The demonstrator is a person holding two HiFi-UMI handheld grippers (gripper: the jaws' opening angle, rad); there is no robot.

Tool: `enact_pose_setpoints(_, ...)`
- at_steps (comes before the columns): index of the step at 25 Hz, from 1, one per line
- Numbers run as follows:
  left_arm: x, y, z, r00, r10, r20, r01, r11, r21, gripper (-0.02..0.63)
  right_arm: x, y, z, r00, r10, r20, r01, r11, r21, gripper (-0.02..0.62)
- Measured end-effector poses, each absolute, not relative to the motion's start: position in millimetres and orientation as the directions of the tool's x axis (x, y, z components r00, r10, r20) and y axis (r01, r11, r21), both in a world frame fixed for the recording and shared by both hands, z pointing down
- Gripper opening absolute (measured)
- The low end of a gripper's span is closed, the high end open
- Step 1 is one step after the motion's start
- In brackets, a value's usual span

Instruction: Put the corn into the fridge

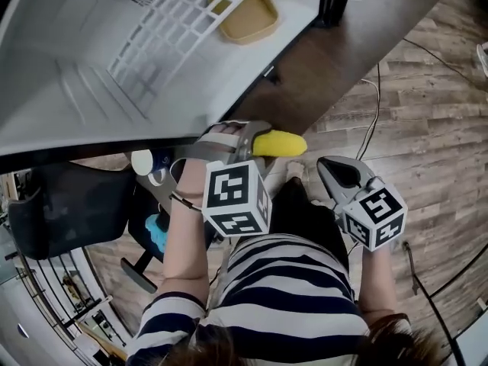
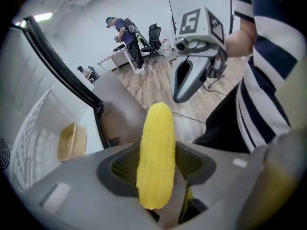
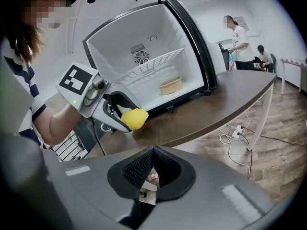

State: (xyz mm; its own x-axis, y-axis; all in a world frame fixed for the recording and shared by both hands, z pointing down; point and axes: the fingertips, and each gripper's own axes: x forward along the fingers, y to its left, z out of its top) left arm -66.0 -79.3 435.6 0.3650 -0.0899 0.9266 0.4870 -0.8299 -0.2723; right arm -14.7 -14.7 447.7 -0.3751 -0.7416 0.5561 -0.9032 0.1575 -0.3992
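Observation:
A yellow corn cob [image 1: 280, 143] sticks out of my left gripper [image 1: 255, 142], which is shut on it just off the front edge of the brown table [image 1: 320, 67]. In the left gripper view the corn [image 2: 156, 155] stands lengthwise between the jaws. From the right gripper view the cob [image 3: 134, 118] shows end-on in the left gripper [image 3: 115, 113]. The white fridge [image 3: 144, 61] lies open on the table, with a wire shelf [image 1: 179, 33] inside. My right gripper [image 1: 335, 170] hangs shut and empty to the right, over the floor; its jaws [image 3: 153, 169] meet in its own view.
A tan tray [image 1: 248, 21] sits inside the fridge. The fridge door [image 3: 189, 37] stands open to the right of the cavity. Cables [image 1: 374, 120] trail on the wooden floor. A black office chair [image 1: 69, 208] stands at left. People stand in the background [image 3: 237, 42].

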Motion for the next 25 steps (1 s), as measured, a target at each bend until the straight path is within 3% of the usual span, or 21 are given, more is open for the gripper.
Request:
enact_pose_setpoints(9, -55, -90, 412, 0.375, -0.133, 0.917, 0.489, -0.812, -0.318, 0.000, 24, -43, 422, -0.360, -0.777, 0.516, -0.909, 0.170, -0.380, -0.006)
enact_pose_setpoints(18, -15, -105, 367, 0.393, -0.229, 0.891, 0.407, -0.825, -0.392, 0.000, 52, -78, 400, -0.525, -0.711, 0.467, -0.848, 0.394, -0.354, -0.006)
enact_pose_setpoints(25, 2, -137, 335, 0.349, -0.378, 0.857, 0.285, -0.829, -0.481, 0.000, 71, -93, 392, -0.628, -0.628, 0.460, -0.778, 0.533, -0.334, -0.007)
